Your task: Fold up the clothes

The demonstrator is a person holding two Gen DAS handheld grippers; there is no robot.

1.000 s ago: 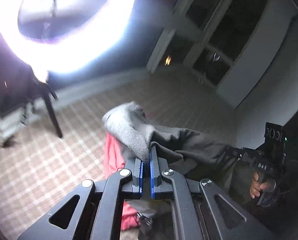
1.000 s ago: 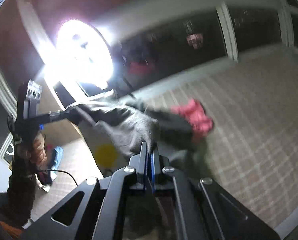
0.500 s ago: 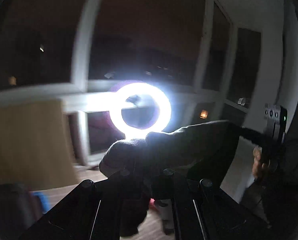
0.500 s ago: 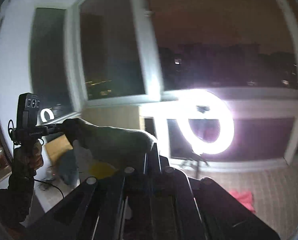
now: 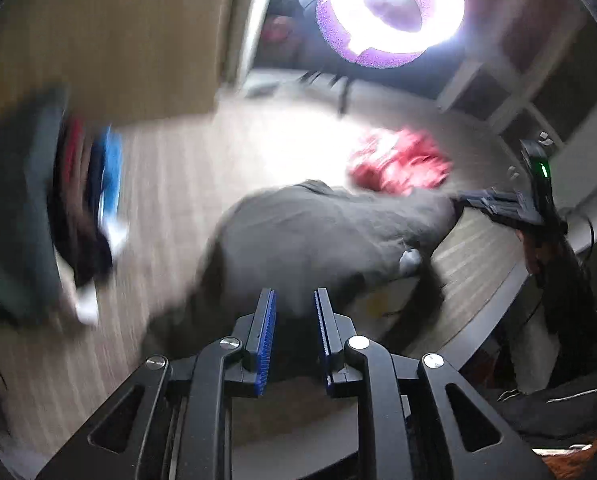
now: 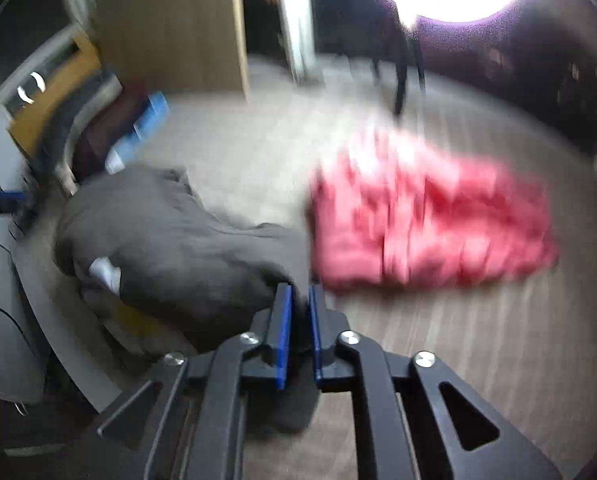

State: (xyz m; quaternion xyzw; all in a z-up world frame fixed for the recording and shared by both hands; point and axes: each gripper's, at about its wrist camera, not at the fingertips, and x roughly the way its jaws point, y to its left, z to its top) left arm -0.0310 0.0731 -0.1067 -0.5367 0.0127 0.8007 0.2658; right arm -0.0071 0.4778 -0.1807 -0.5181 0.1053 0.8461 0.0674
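- Grey garment [image 5: 322,236] lies bunched on the striped floor [image 5: 186,184], stretched between the 2 hand-held grippers; in the right wrist view it spreads from lower centre toward the left edge [image 6: 166,240].
- Left hand-held gripper [image 5: 294,320] points steeply down at the cloth. Its jaws are opening, and a clear gap shows between the blue pads [image 5: 264,340]. Grey fabric sits in that gap, but the pads do not press on it.
- Right hand-held gripper [image 6: 300,312] also points down. Its jaws are opening with only a narrow slot between them, and the grey cloth runs into that slot; whether the pads pinch it cannot be told through the blur.
- From the left wrist view the right hand-held gripper shows at the far right [image 5: 494,204], touching the garment's far end, with a green light [image 5: 543,169] on its body.
- Small white tag [image 6: 105,271] peeks from a fold of the grey cloth; no writing on it can be read.
- Red garment [image 6: 426,224] lies on the floor just beside the grey one.
- Pile of dark, red and blue clothes [image 5: 86,200] sits at the left.
- Ring light [image 5: 390,12] glares at the top on a dark stand [image 5: 343,94].
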